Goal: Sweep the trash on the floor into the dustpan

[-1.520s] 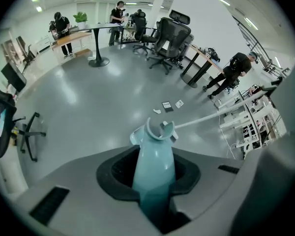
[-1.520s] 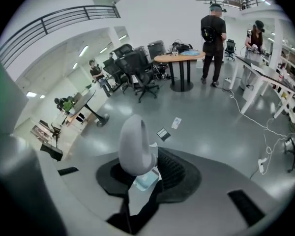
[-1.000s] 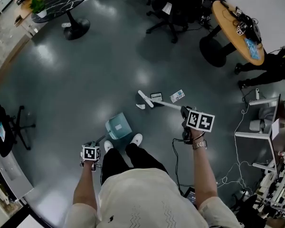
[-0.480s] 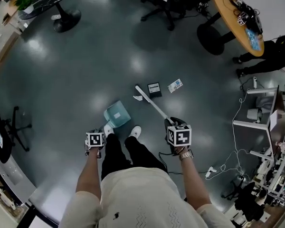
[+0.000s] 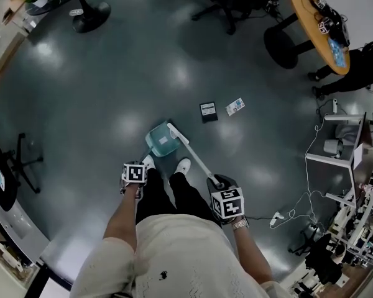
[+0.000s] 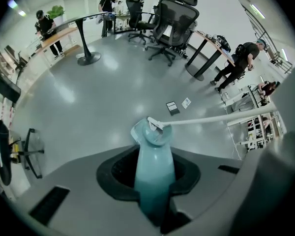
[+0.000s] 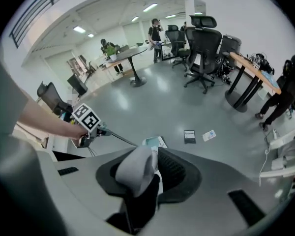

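A teal dustpan (image 5: 161, 140) rests on the grey floor just ahead of the person's shoes. Its long teal handle (image 6: 155, 173) sits in my left gripper (image 5: 137, 175), which is shut on it. My right gripper (image 5: 221, 190) is shut on the white broom handle (image 7: 135, 170). The stick (image 5: 196, 157) slants up-left and the broom head (image 5: 173, 128) lies at the dustpan's far edge. A black card (image 5: 207, 111) and a white-and-blue packet (image 5: 235, 106) lie on the floor beyond the broom. Both also show in the left gripper view, the card (image 6: 172, 107) beside the packet (image 6: 186, 103).
Black office chairs (image 5: 227, 2) stand at the top. A round wooden table (image 5: 317, 27) with a person in black beside it is at the upper right. A dark round table (image 5: 87, 14) is at the upper left. Cables (image 5: 298, 213) and desks crowd the right edge.
The right gripper pulled back toward the body, dragging the broom head from beside the black card to the dustpan. A small white scrap that lay by the broom head no longer shows on the floor.
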Motion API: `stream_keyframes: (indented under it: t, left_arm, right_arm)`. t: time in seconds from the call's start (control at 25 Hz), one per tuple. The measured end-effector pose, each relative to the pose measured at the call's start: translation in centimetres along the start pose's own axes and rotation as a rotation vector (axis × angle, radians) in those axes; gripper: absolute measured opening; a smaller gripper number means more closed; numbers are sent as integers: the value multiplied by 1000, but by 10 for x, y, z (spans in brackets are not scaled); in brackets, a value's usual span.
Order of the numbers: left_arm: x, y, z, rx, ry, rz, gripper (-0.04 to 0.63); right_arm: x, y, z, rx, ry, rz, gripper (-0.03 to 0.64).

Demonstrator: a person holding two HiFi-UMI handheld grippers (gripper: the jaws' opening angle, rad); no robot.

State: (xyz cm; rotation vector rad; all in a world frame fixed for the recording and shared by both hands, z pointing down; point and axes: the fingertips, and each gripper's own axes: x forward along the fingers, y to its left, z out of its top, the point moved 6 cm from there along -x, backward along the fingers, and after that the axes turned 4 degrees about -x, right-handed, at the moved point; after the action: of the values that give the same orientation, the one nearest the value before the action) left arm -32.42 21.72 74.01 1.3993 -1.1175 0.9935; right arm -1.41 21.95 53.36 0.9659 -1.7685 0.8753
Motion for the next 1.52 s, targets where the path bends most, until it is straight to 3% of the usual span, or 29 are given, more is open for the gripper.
stream_keyframes:
  t: [0.12, 0.28, 0.4, 0.68, 0.84, 1.2, 1.52]
  left_arm:
    - [6, 10, 2, 3, 4, -5, 91]
    - [4, 22, 11, 72, -17, -27, 91]
    - [-6, 33, 21, 37, -16, -39, 91]
    - [-25, 64, 27, -33, -35, -89, 92]
    - [-27, 48, 33, 11, -37, -93, 92]
    - [-9, -23, 74, 130, -9, -38, 92]
    - [7, -104, 130, 123, -34, -23, 91]
  right_arm:
    - [0, 12, 0, 136, -2, 54, 106]
    - [1, 16, 3, 281, -5, 109, 104]
    - [-2, 10, 9, 434, -4, 136, 106]
    - [-46, -28, 34, 581, -93, 64, 106]
    - [-81, -76, 44, 642, -163, 2, 105]
    - [-107, -219, 84, 580, -224, -120, 104]
    - [-109, -366, 134, 426, -206, -179, 106]
